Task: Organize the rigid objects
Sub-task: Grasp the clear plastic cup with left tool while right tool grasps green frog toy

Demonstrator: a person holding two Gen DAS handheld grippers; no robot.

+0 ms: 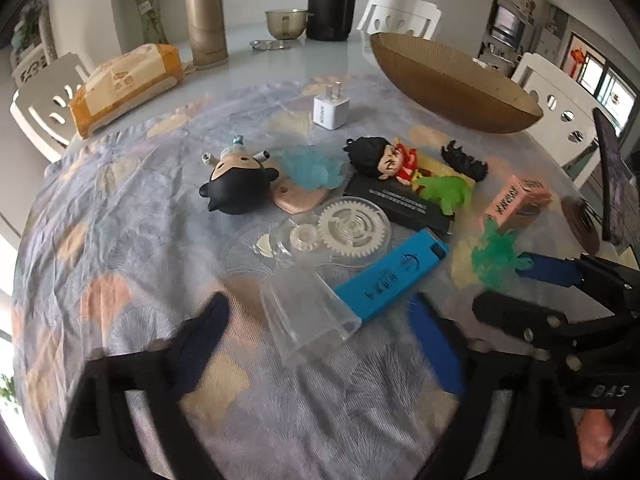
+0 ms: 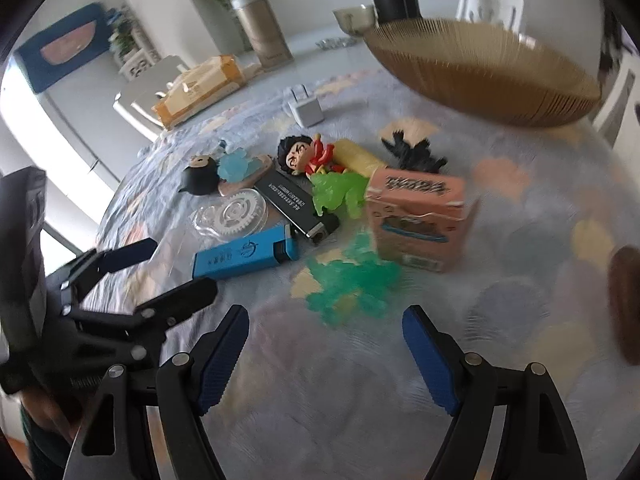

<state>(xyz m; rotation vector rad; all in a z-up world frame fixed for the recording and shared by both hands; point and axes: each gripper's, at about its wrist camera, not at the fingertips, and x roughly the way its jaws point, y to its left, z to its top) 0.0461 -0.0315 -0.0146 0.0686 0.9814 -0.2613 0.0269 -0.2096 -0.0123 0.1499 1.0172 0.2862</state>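
Small rigid items lie on the patterned cloth: a blue lighter (image 1: pixel 388 276) (image 2: pixel 244 258), a clear cap (image 1: pixel 308 316), a clear correction-tape case with gears (image 1: pixel 344 232) (image 2: pixel 234 212), a black lighter (image 1: pixel 400 204) (image 2: pixel 296 208), a pink box (image 1: pixel 516 204) (image 2: pixel 420 220), a black-haired figure head (image 1: pixel 236 184), a red-clothed figure (image 1: pixel 384 160) (image 2: pixel 304 152), green plastic pieces (image 2: pixel 352 284) and a white charger (image 1: pixel 330 112). My left gripper (image 1: pixel 320 320) is open and empty, its fingers either side of the clear cap. My right gripper (image 2: pixel 326 322) is open and empty just before the green pieces.
A brown ribbed bowl (image 1: pixel 452 84) (image 2: pixel 488 76) stands at the back right. A tissue pack (image 1: pixel 124 88), a gold thermos (image 1: pixel 204 20), a black bottle (image 1: pixel 332 0) and a small glass bowl (image 1: pixel 286 22) stand further back. White chairs surround the table.
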